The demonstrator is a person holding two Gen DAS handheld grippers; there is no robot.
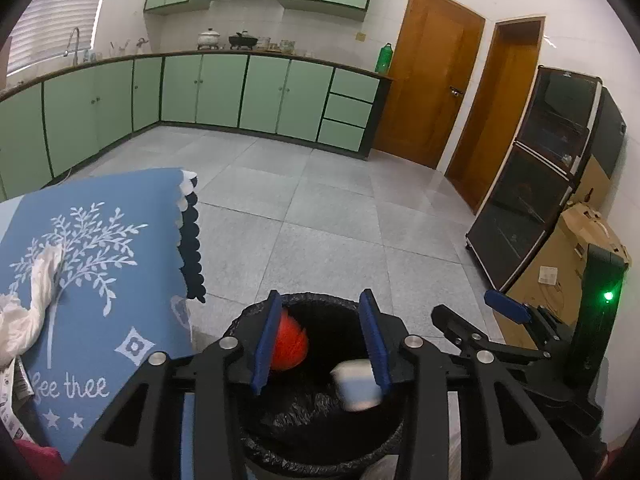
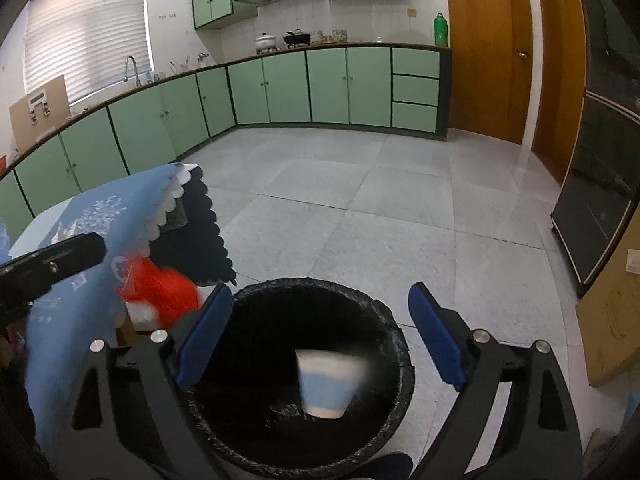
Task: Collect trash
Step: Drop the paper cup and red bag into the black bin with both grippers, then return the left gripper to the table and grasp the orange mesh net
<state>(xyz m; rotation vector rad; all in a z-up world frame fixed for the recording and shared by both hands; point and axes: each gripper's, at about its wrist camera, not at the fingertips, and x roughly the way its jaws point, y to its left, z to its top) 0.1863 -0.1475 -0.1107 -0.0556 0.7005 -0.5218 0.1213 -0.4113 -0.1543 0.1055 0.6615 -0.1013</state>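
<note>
Two grippers, left (image 1: 322, 336) and right (image 2: 322, 338), released over bin (image 2: 396, 344); red wrapper (image 1: 289, 344) near left rim may miss.

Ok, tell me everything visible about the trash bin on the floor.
The trash bin is round, lined with a crinkled black plastic bag folded over its rim. It stands upright on the grey tiled floor, beside the table's blue cloth. A blurred white-and-blue cup and a red item appear within its mouth. Both hand-held grippers hover above; neither touches it.

Red scrap (image 2: 160, 292) and pale cup (image 2: 328, 384) – both motion-blurred, unidentifiable
</note>
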